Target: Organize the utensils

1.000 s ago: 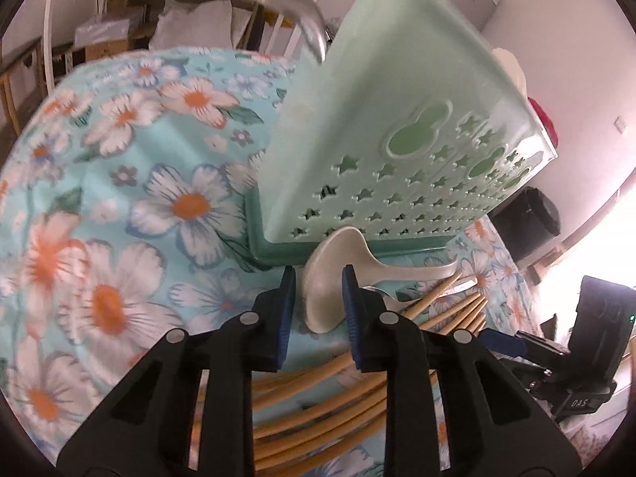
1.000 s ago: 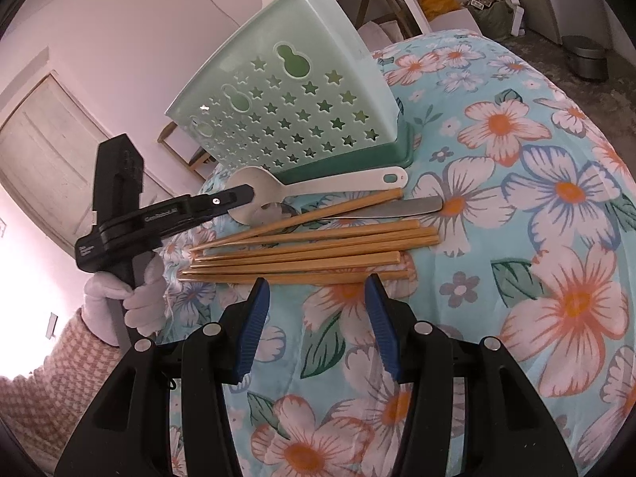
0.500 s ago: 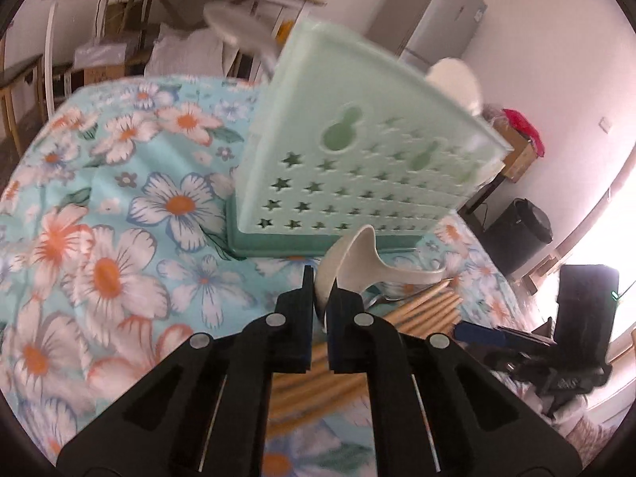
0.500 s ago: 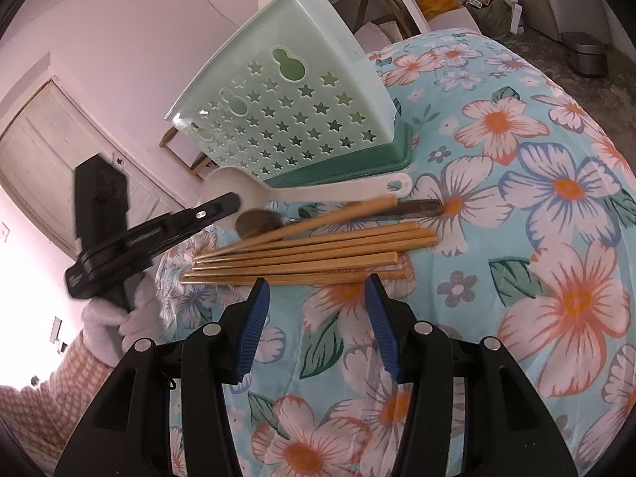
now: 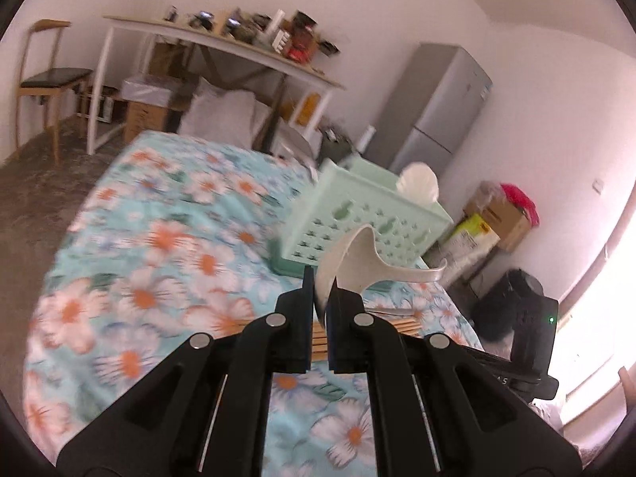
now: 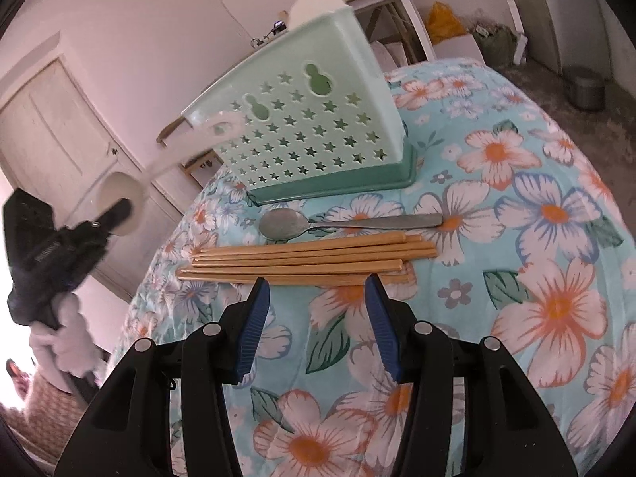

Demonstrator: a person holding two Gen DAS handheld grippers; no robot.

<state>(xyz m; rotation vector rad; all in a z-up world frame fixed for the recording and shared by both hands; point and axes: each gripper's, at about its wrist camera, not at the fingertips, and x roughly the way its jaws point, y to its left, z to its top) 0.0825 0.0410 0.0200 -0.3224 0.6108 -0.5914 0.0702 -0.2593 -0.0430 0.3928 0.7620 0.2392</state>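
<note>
**White spoon lifted in my left gripper, right gripper waiting open**

My left gripper (image 5: 321, 290) is clamped on the bowl of the white spoon (image 5: 359, 260), holding it in the air above the floral tablecloth (image 5: 159, 278). My right gripper (image 6: 316, 318) hangs with its jaws spread wide and nothing between them, just short of the bundle of wooden chopsticks (image 6: 306, 256).

Open cloth lies to the right of the chopsticks, running to the table's rounded edge. Beyond them, just beside, a metal spoon (image 6: 346, 222) lies flat, its handle pointing right.

Further back stands the mint green utensil basket (image 6: 314, 131) on its darker base. A pale rounded utensil head (image 5: 417, 185) sticks up over its rim; the rest inside is hidden.
</note>
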